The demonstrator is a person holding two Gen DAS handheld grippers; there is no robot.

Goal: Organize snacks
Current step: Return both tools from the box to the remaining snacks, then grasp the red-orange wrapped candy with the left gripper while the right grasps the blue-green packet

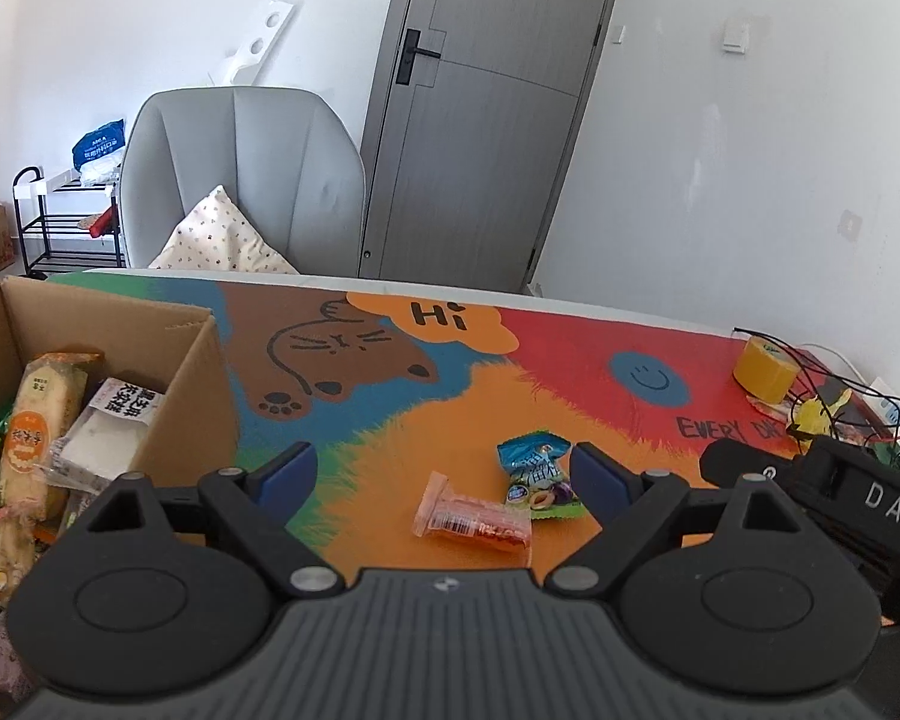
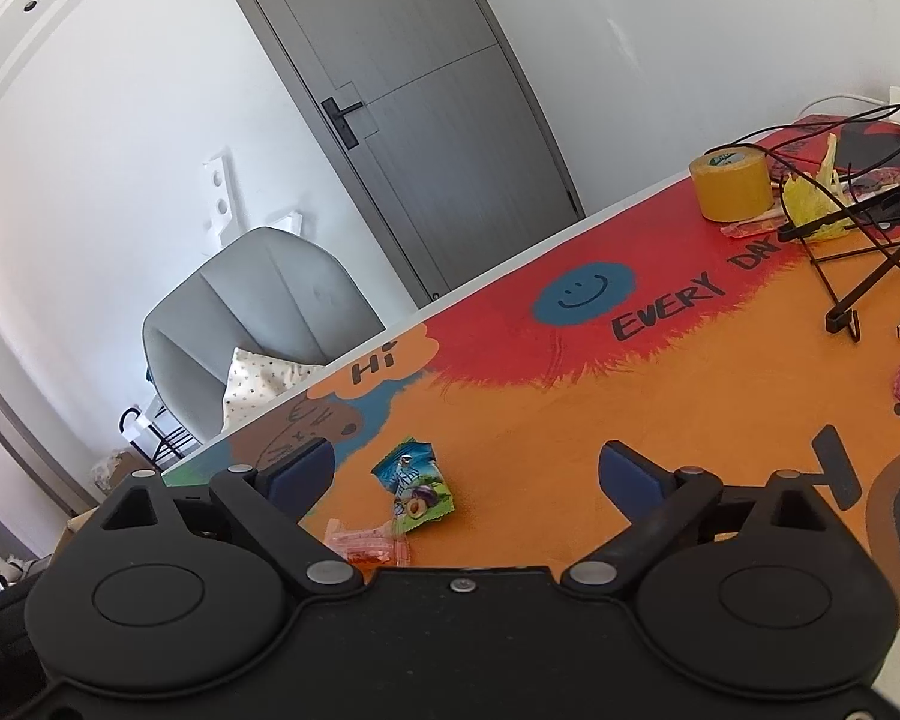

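Both claws hang released over the mat – left gripper (image 1: 444, 474), right gripper (image 2: 468, 468). Two loose snacks remain: blue packet (image 1: 537, 468), pink packet (image 1: 471, 519) nearer. Next, I'd guess: grab one, carry left to the cardboard box (image 1: 198, 372).

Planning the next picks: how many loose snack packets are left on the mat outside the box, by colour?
Blue packet: 1
Clear orange-red packet: 1
Total: 2, lying by each other on the mat, right of the cardboard box.
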